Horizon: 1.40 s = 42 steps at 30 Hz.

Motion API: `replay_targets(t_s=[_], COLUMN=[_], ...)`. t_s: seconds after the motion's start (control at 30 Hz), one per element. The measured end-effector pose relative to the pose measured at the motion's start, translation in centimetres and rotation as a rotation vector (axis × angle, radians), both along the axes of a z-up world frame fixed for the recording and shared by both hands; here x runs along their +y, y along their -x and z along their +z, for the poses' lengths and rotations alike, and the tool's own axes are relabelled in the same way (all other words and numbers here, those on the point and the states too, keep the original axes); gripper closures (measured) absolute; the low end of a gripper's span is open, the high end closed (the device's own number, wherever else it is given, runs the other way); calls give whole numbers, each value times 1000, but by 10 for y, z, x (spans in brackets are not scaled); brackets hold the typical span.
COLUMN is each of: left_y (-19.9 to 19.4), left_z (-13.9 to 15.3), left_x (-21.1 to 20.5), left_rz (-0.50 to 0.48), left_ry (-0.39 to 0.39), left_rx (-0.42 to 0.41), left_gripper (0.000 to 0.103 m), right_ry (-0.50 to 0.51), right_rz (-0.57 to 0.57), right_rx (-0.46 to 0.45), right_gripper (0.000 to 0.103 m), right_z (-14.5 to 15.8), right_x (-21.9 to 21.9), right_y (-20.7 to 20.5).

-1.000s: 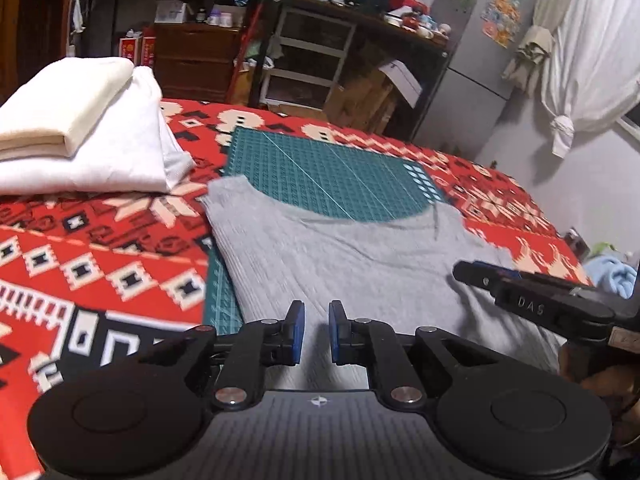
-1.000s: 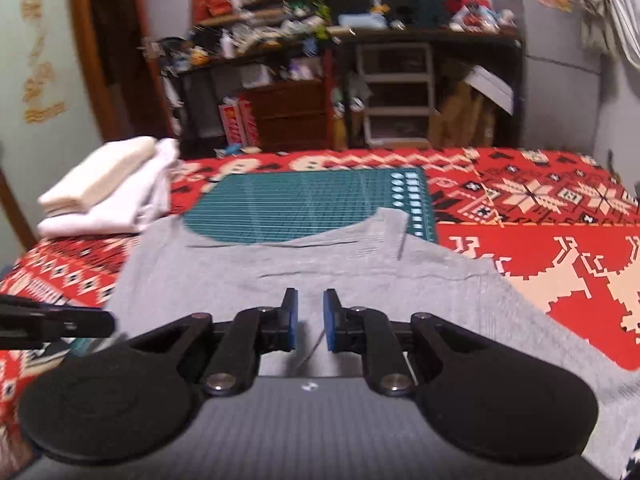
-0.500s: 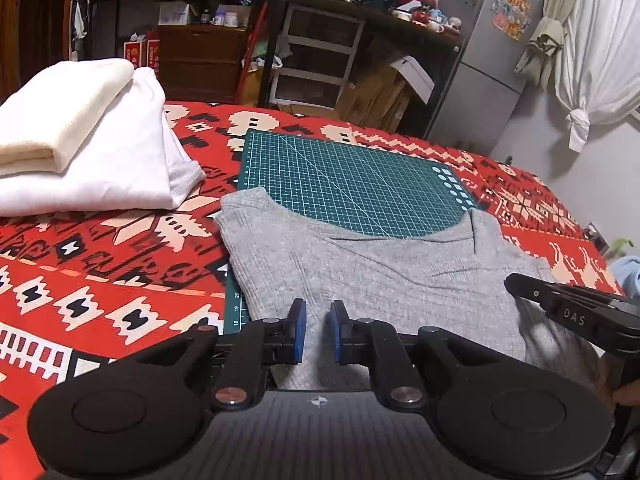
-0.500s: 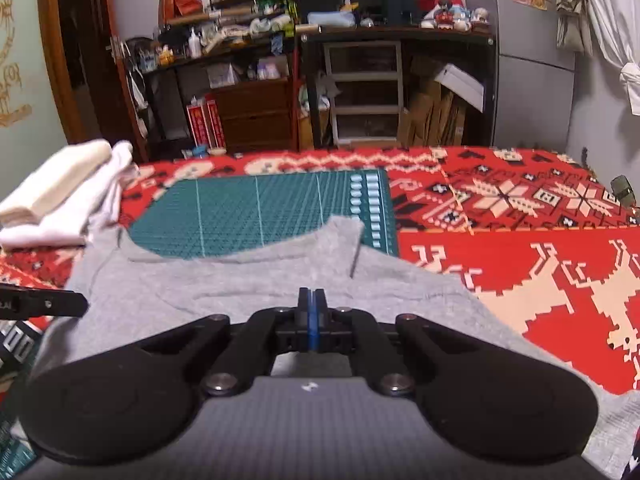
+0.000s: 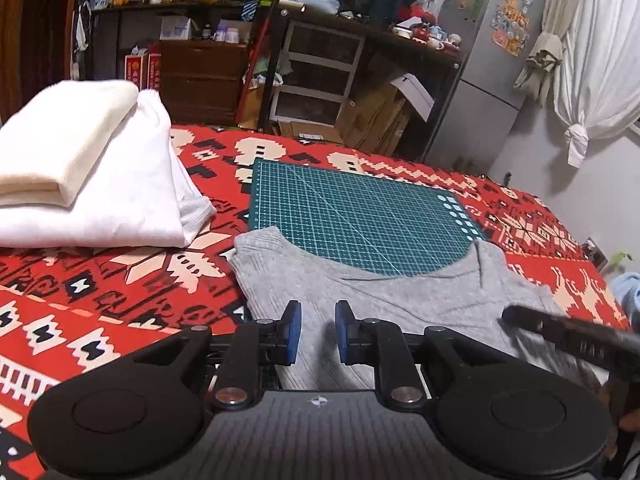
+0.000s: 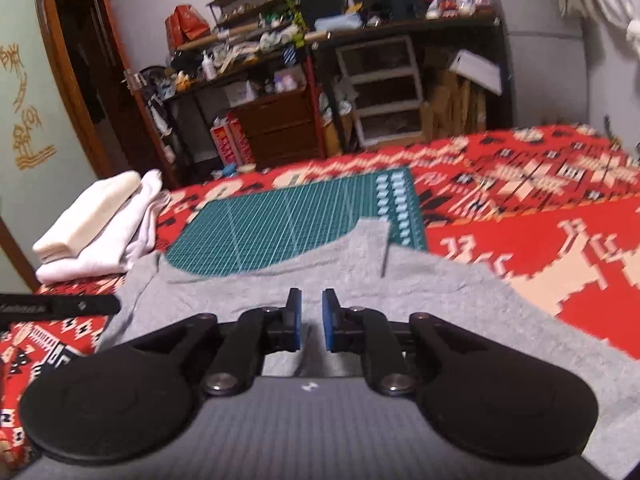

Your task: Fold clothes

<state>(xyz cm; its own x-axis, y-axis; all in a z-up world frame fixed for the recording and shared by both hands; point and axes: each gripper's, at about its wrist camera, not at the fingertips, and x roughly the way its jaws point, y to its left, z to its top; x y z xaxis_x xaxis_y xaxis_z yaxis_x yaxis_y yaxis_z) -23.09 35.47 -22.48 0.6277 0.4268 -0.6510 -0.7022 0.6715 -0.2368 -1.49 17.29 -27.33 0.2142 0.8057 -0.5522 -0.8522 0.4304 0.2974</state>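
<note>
Both grippers, left gripper (image 5: 317, 332) and right gripper (image 6: 311, 320), are seen narrowly parted and opening, with nothing gripped; a grey garment (image 5: 400, 296) lies flat beneath and ahead of each, partly over a green cutting mat (image 5: 360, 216). Folded white clothes (image 5: 80, 184) are shown ahead-left. Only the left view shows a fridge (image 5: 480, 60); only the right, a door (image 6: 24, 112).
</note>
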Motion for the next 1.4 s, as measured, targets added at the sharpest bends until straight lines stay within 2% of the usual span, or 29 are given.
replay_targets(t_s=[0.07,0.1,0.13,0.3,0.43,0.53,0.7,0.9,1.0,1.03,1.17,1.23,1.4], left_y=[-1,-2,-3,-2,-3,-5,-17,-33,-36,-35,-26,-20,-8], left_z=[-2,-3,-5,-10,-5,-2,-4,-11,-11,-9,5,10,4], left_x=[4,6,7,7,4,5,20,25,21,19,4,-11,-53], left_rz=[-6,-11,-15,-35,-37,-39,-32,-53,-62,-59,-75,-114,-244], left_ry=[8,9,12,-4,-30,-59,-45,-49,-80,-86,-82,-65,-2], left_rx=[-4,-3,0,9,22,25,41,80,93,95,51,42,96], left_gripper=[85,85,85,85,85,85,85,85,83,83,83,83,83], right_ry=[28,45,51,51,81,83,78,46,22,21,17,26,57], right_rz=[13,16,10,-60,-41,-47,-66,-66,-14,7,102,151,273], right_rx=[-7,-18,-32,-76,-116,-112,-116,-191,-167,-157,-121,-106,-76], right_gripper=[90,99,102,103,102,101,100,100,100,94,92,92,91], right_z=[-5,-7,-8,-3,-9,-7,-2,9,11,11,12,12,12], right_x=[5,7,6,-1,2,2,-2,-6,-4,-4,-2,-7,-19], right_y=[2,4,7,7,10,9,7,19,24,25,36,44,67])
